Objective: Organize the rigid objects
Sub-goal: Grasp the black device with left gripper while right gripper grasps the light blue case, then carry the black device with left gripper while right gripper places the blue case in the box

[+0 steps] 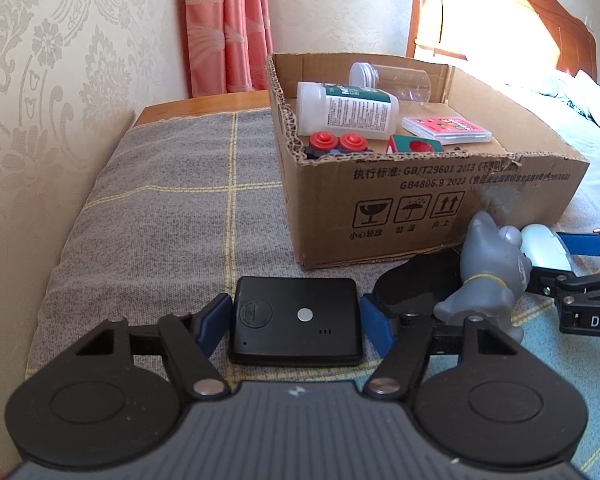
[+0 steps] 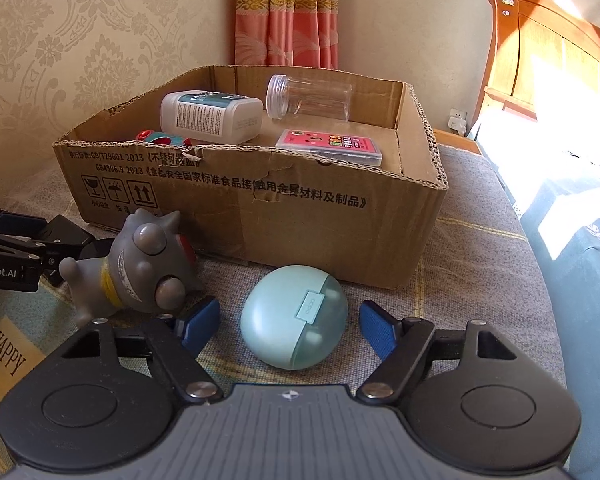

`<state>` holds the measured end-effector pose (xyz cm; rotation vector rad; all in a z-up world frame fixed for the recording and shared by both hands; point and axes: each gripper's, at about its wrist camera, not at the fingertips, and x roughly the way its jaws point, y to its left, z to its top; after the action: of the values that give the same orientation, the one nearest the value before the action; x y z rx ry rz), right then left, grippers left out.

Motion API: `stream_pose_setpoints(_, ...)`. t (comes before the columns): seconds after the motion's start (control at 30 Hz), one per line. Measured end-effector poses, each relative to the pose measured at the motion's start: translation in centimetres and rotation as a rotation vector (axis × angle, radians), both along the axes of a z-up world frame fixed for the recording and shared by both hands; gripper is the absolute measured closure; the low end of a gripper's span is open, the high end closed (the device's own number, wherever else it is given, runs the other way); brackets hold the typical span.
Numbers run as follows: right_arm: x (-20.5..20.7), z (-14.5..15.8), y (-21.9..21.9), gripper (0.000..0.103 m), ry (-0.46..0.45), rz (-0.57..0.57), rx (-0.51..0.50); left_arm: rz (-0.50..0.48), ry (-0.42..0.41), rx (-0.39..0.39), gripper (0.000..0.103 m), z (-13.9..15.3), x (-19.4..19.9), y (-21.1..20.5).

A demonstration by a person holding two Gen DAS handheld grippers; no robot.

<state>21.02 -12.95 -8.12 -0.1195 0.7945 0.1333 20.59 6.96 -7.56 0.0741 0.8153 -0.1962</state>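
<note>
Beside the open brown cardboard box (image 1: 440, 200), your left gripper (image 1: 296, 322) pinched the flat black plastic device (image 1: 296, 320); your right gripper (image 2: 290, 326) stood spread around the round mint-green case (image 2: 294, 316), both ready for boxing.

The cardboard box (image 2: 260, 216) carries black print on its near wall: "GB/T29601 2013" and "GB4806.9 2023", then Chinese characters; below these, at the box's left end, three handling signs (image 2: 118, 192): a broken glass, an umbrella, two upward arrows; in front of the box, the mint earbud case (image 2: 294, 316) bears a small tab reading, it seems, "oppo"; left of the box, a gripper body (image 2: 4, 270) reads "Robot.AI"; nearer, a cloth patch (image 2: 8, 354) says "HAPPY".
</note>
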Motion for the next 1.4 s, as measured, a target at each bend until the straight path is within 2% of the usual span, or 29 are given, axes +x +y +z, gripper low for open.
stream_pose_setpoints(0.03,0.0,0.1,0.1,0.040,-0.003,-0.001,-0.002,-0.001,-0.001,0.001,0.034,0.0,0.0,0.0)
stream_pose_setpoints(0.07,0.1,0.1,0.1,0.043,-0.005,-0.002,-0.006,-0.002,0.000,0.001,0.034,0.0,-0.1,0.0)
stream_pose_setpoints(0.43,-1.9,0.5,-1.5,0.043,0.023,0.018,-0.008,0.012,0.033,0.007,0.034,0.2,-3.2,0.9)
stream_pose_setpoints(0.87,-1.6,0.5,-0.2,0.041,0.044,-0.022,-0.009,0.009,0.054,0.012,0.031,0.4,-3.1,0.8)
stream_pose_setpoints(0.97,-1.6,0.6,-0.2,0.043,0.044,-0.026,-0.011,0.008,0.059,0.007,0.034,0.4,-3.3,0.8)
stream_pose_setpoints(1.4,-2.3,1.7,-0.5,0.045,0.055,0.045,-0.031,-0.014,0.064,0.015,0.034,1.4,-3.7,0.7)
